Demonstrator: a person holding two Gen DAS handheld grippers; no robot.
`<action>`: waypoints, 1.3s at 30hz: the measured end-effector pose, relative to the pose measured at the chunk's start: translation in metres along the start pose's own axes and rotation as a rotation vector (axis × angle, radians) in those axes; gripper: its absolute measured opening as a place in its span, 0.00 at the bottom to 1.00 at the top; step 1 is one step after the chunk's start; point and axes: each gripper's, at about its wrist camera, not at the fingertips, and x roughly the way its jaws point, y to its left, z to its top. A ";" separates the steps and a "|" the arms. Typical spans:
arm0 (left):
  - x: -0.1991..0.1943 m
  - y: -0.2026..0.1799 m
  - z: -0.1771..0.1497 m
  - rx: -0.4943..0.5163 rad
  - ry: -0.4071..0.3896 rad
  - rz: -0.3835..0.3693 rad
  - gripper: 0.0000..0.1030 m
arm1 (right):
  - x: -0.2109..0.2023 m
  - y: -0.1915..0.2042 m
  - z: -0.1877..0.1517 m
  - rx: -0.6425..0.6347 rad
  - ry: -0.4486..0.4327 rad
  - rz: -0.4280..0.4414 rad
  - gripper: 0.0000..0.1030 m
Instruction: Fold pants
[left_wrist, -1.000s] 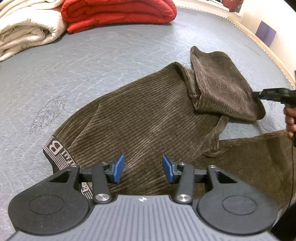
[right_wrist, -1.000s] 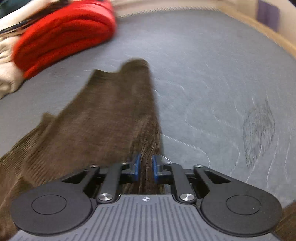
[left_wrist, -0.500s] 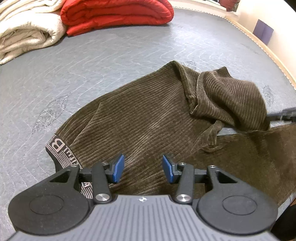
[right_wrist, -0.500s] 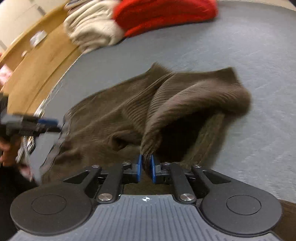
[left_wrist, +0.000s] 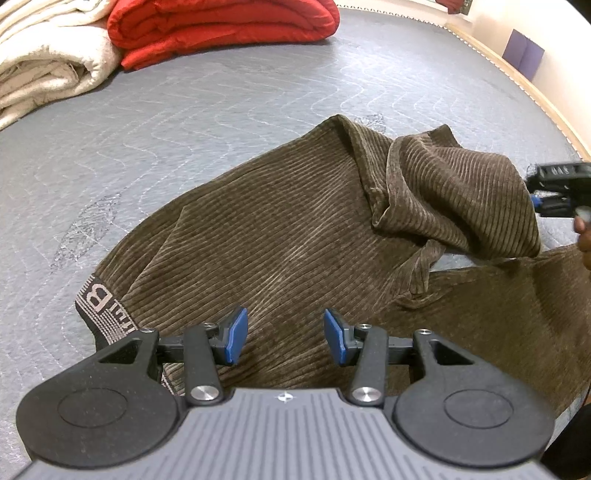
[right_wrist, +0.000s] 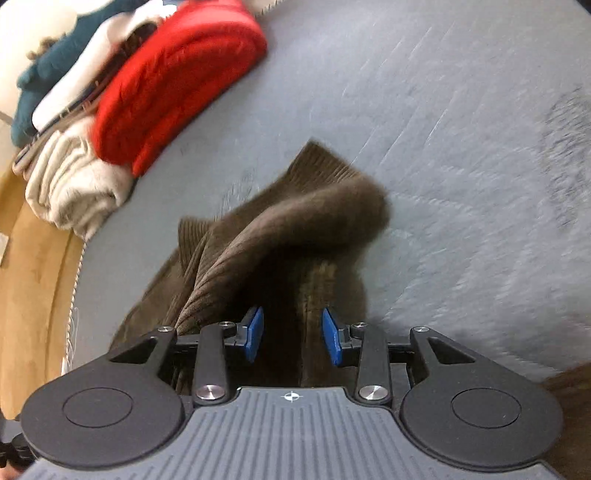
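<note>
Brown corduroy pants lie on the grey mattress, waistband with a letter B at the left. One leg end is folded back over the other leg. My left gripper is open and empty, just above the waist area. My right gripper is open, its pads on either side of the folded leg's cloth without pinching it. It also shows at the right edge of the left wrist view.
A folded red quilt and a cream blanket lie at the far side of the grey mattress. The mattress's wooden edge runs along the right. In the right wrist view, stacked clothes sit at the far left.
My right gripper carried the leg end back over the pants and has opened, letting it go. The folded leg has settled lower. My left gripper has stayed open in place.
</note>
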 end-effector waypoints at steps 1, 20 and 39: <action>0.001 0.000 0.001 -0.003 0.001 -0.001 0.49 | 0.006 0.004 0.000 0.013 -0.005 0.013 0.48; 0.005 0.004 0.012 -0.055 -0.002 -0.050 0.51 | 0.076 0.165 -0.070 -0.695 0.195 0.106 0.46; 0.000 0.007 0.010 -0.062 -0.006 -0.036 0.51 | 0.119 0.167 -0.050 -0.618 0.053 -0.129 0.51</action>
